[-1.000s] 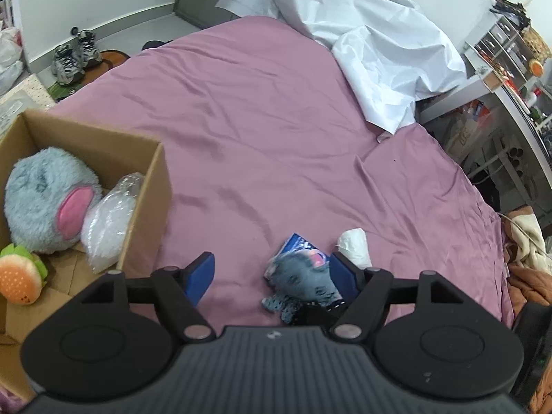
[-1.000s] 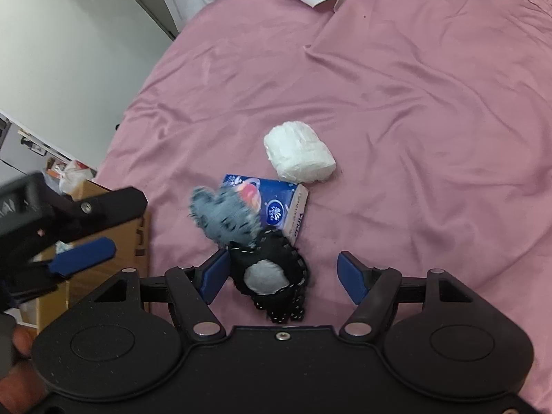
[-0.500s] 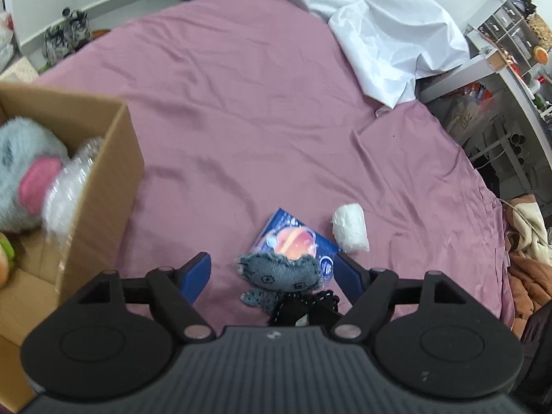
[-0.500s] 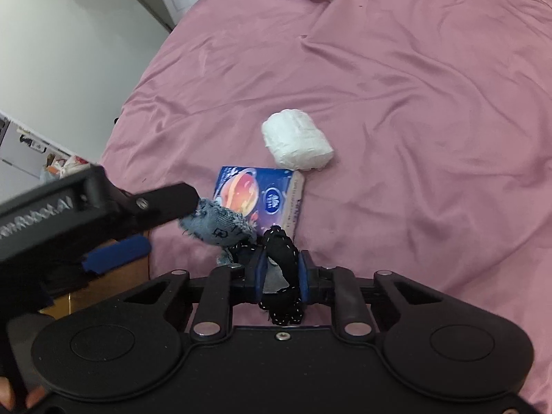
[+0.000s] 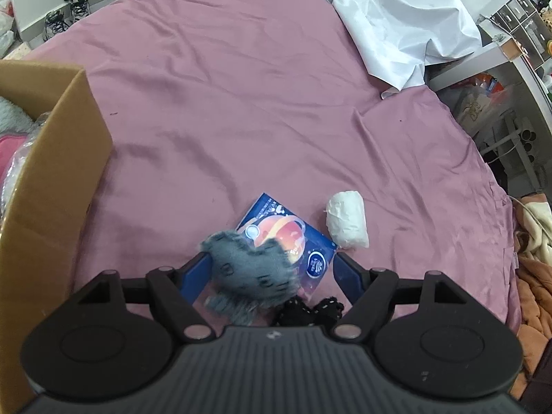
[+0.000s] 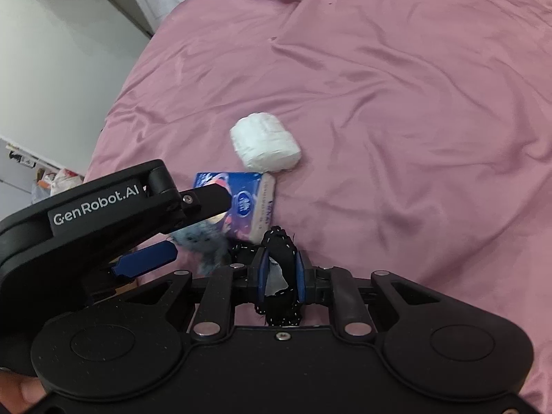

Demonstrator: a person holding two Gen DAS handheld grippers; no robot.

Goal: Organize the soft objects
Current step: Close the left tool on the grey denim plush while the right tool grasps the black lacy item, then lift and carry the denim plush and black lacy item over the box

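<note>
Here my right tool (image 6: 280, 272) is clamped on the black body of the grey plush doll (image 5: 250, 270), its head blurred, held just above the pink bed (image 5: 241, 103). My left tool (image 5: 272, 269) is spread wide around the doll's head. Beneath lies a blue tissue pack (image 5: 293, 238), a white bundle (image 5: 346, 219) just right of it; the cardboard box (image 5: 58, 158) stands at left

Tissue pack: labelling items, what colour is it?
Dark blue with an orange planet print, the tissue pack shows best in the left wrist view.
</note>
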